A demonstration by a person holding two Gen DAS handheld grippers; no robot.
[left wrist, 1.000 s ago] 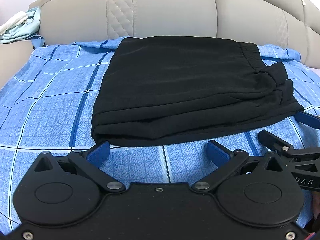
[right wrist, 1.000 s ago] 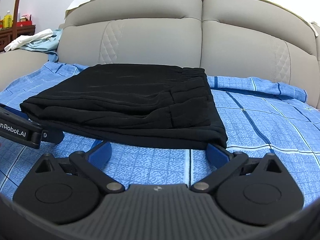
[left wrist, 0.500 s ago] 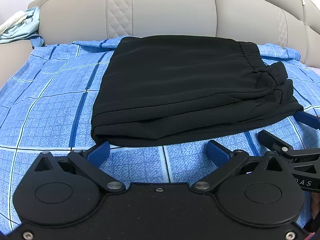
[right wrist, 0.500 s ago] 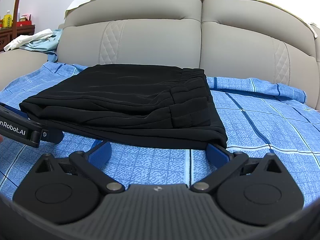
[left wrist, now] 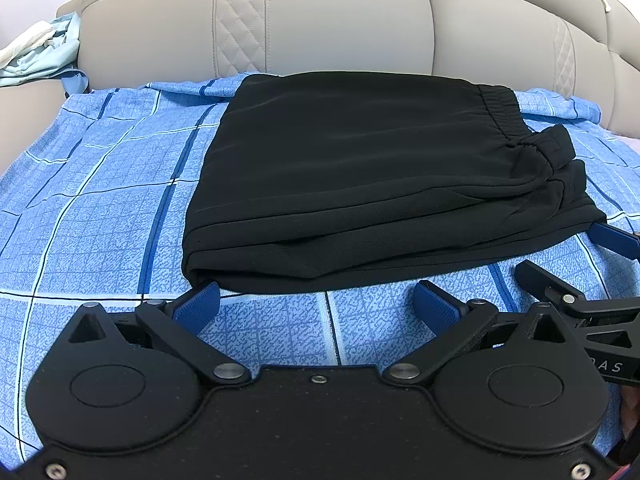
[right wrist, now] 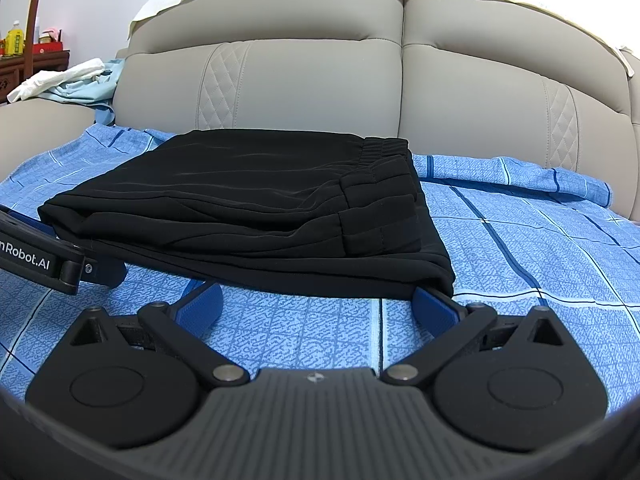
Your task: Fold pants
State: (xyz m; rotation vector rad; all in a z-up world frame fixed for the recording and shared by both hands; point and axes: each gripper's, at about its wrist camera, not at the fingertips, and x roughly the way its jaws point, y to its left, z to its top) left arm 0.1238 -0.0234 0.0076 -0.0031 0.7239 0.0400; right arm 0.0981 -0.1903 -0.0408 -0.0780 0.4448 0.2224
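On the sofa seat: a blue checked cotton sheet (left wrist: 100, 216) covers the cushion, giving a flat bed for folding.
Pants: the black, soft-fabric pants (left wrist: 372, 172) lie on that sheet as a compact, layered rectangle, squarely in front of the beige quilted leather backrest (right wrist: 320, 80). The gathered elastic waistband (left wrist: 500, 108) sits at the far right corner in the left view, with stacked fold edges facing both cameras.
Left gripper: the left gripper (left wrist: 318, 306) sits low on the sheet at the near edge of the bundle, jaws spread wide and empty; its left blue pad (left wrist: 198, 308) touches or just tucks under the near left corner, while the other pad lies clear of the cloth.
Right gripper: the right gripper (right wrist: 318, 308) is at the near right end, jaws likewise wide and holding nothing; its right blue pad (right wrist: 434, 308) meets the corner of the bottom layer, though whether it is under the cloth I cannot tell.
Why so placed: both tools lie flat and open along the front hem, which suits either letting go of a finished fold or slipping under for one more.
Progress: judging by the stacked layers, the folding looks nearly or fully done.
Background: a crumpled pale blue and white cloth heap (right wrist: 72, 80) rests on the armrest, well apart from the work.
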